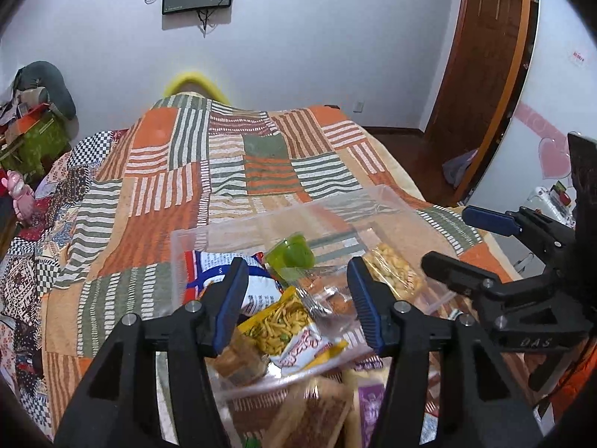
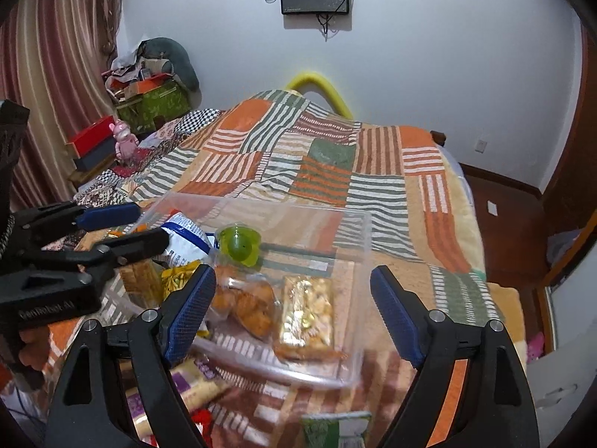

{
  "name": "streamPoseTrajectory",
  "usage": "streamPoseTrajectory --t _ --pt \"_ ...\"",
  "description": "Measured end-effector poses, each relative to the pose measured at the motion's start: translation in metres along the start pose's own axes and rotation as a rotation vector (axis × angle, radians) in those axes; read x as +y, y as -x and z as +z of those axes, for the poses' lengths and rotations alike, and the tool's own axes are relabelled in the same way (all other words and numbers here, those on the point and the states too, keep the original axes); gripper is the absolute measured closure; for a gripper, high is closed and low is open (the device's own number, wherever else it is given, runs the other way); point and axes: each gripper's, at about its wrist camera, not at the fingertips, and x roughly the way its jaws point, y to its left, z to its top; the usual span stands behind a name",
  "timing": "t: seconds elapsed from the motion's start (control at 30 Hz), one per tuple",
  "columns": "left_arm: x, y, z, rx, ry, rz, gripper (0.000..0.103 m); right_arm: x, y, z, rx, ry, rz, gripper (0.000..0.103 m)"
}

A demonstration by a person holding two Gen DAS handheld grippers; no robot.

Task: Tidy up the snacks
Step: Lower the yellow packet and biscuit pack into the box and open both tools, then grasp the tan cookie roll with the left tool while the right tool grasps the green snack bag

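A clear plastic bin (image 1: 261, 220) (image 2: 365, 246) sits on the patchwork quilt. In it lie a green jelly cup (image 1: 293, 257) (image 2: 238, 246), a blue-and-white bag (image 1: 224, 272) (image 2: 186, 239), a yellow snack packet (image 1: 283, 324) (image 2: 179, 276), a clear bag of fried pieces (image 1: 332, 298) (image 2: 246, 306) and a peanut packet (image 1: 395, 272) (image 2: 308, 310). My left gripper (image 1: 298, 298) (image 2: 138, 227) hovers over the bin's left half, jaws apart above the yellow packet, pads touching nothing. Over the right half, my right gripper (image 2: 294, 313) (image 1: 466, 242) stands wide open and empty.
Loose packets lie on the quilt (image 1: 168, 171) in front of the bin: purple ones (image 1: 369, 403) (image 2: 186, 384), a brown one (image 1: 317, 410) and a green one (image 2: 335, 429). Boxes and a pink toy (image 2: 125, 140) crowd the far left. A wooden door (image 1: 481, 56) stands right.
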Motion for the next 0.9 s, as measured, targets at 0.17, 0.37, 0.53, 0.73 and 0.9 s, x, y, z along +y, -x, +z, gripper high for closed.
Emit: streamPoseTrajectory --t 0.17,0.37,0.53,0.73,0.9 --pt "0.006 0.032 -0.010 -0.017 -0.013 0.018 0.045 -0.003 0.025 -0.007 -0.017 -0.013 -0.018 0.020" --pt "0.017 0.058 -0.033 0.001 -0.042 0.063 0.044 -0.005 0.048 -0.020 -0.025 -0.027 -0.041 0.020" --pt "0.039 0.066 -0.056 0.049 0.006 0.082 0.044 -0.008 0.061 -0.035 -0.020 -0.061 -0.046 0.019" --pt "0.063 0.061 -0.092 0.129 0.056 0.113 0.044 -0.016 0.055 -0.061 0.037 -0.086 -0.078 0.018" --pt "0.077 0.049 -0.124 0.211 0.078 0.139 0.044 -0.022 0.039 -0.088 0.135 -0.124 -0.064 0.018"
